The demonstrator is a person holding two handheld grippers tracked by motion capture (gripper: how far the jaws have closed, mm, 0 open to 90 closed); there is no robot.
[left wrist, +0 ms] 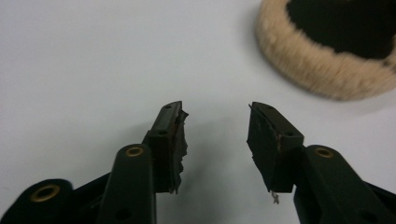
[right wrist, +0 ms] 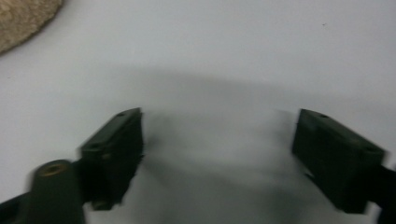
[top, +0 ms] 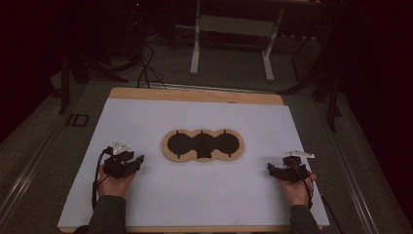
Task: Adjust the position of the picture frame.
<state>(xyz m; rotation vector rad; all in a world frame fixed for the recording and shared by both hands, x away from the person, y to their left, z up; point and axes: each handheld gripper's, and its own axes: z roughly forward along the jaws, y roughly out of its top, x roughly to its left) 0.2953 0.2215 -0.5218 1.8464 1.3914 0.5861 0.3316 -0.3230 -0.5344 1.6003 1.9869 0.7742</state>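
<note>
A flat wooden board [top: 202,145] with three joined round black hollows lies in the middle of the white sheet [top: 195,195]. My left gripper [top: 139,161] rests low at the left, pointing toward the board, jaws open with nothing between them [left wrist: 215,114]. The board's pale rim [left wrist: 322,70] shows at the top right of the left gripper view. My right gripper [top: 271,168] sits at the right of the sheet, aimed left at the board, jaws wide open and empty [right wrist: 219,119]. A corner of the board [right wrist: 23,18] appears at the top left of the right gripper view.
The white sheet covers a wooden tabletop [top: 195,94] whose far edge shows beyond it. Behind the table stands a white metal frame [top: 231,44] on a dark floor with cables [top: 146,68]. Dark stands flank the table on both sides.
</note>
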